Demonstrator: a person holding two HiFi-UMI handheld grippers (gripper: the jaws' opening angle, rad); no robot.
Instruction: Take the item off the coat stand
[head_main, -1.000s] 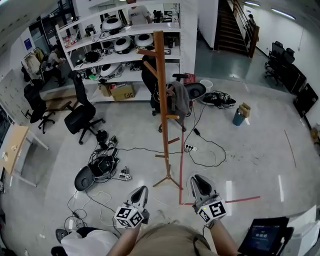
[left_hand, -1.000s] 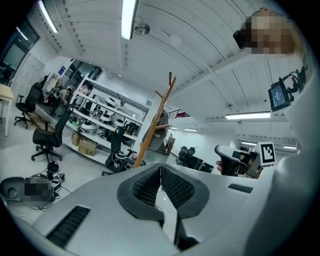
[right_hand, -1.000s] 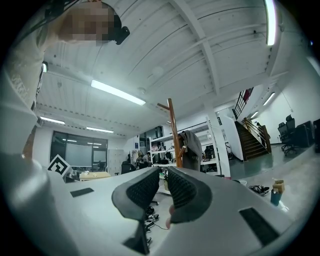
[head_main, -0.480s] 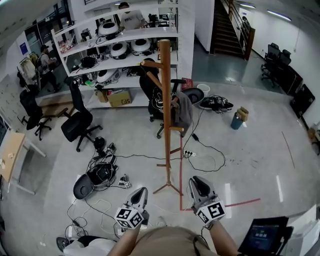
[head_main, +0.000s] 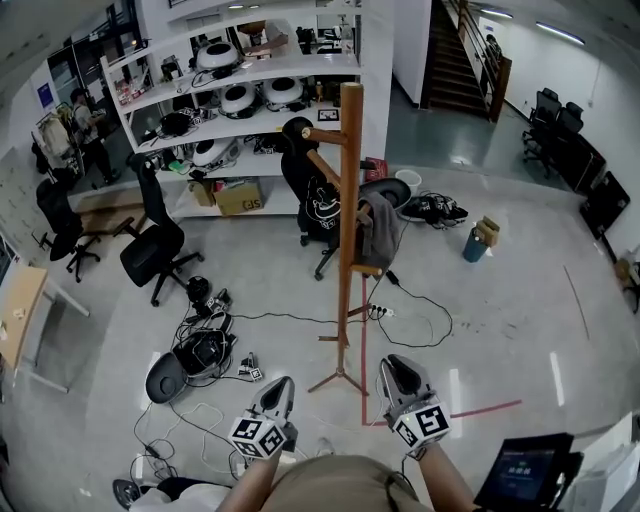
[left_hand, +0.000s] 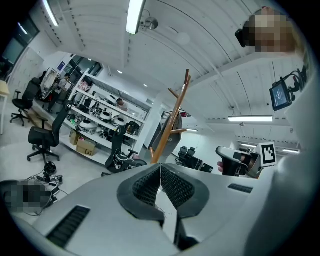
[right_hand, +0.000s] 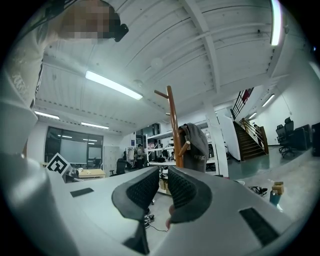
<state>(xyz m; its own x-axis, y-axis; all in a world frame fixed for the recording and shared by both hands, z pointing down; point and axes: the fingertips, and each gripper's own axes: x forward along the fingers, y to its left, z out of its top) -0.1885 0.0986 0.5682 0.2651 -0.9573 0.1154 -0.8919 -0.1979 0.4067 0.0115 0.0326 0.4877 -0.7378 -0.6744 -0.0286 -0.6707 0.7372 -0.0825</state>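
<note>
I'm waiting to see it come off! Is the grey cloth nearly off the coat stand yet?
Not yet. Nothing looks done: the grey garment hangs on a peg of the coat stand. Nothing is in hand: the left gripper and right gripper are shut, empty and well short of the stand. Left to do: reach it, grab the garment and lift it off.
</note>
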